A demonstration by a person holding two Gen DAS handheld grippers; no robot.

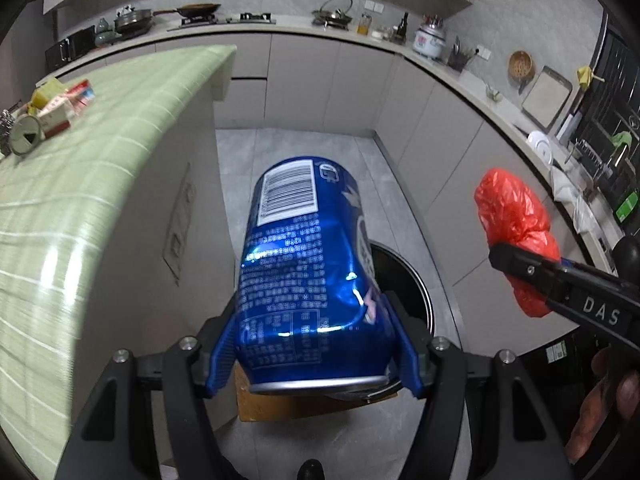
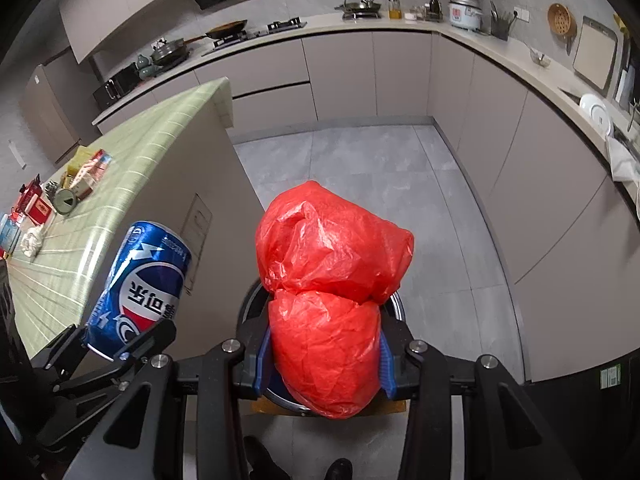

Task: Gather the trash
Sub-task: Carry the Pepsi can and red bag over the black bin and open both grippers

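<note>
Above the gray kitchen floor [image 2: 360, 168], two tools each hold a piece of trash. Left tool [image 1: 316, 354] is closed on a blue soda can [image 1: 308, 264]. Its blue pads [image 1: 222, 354] press on both sides of the can near the bottom rim. The can has a dent in its side and a white barcode label near the far end. It points away from the camera and tilts down.

Right tool [image 2: 326, 364] is closed on a crumpled red plastic bag [image 2: 332, 280]. The bag bulges out well past the blue pads [image 2: 387, 372], and it is squeezed in the middle.

Below both tools stands a round trash bin [image 1: 408, 280] with a dark opening and a shiny rim. In the right wrist view the bin [image 2: 250, 304] is mostly hidden behind the red bag. In the left wrist view, the can hangs just beside the bin's opening.

To the left is a table [image 2: 132, 148] with a green checked cloth. Small boxes [image 2: 90, 172] and other small things lie on it near its far side. A long table [image 2: 400, 26] with pots and bottles runs along the walls.
</note>
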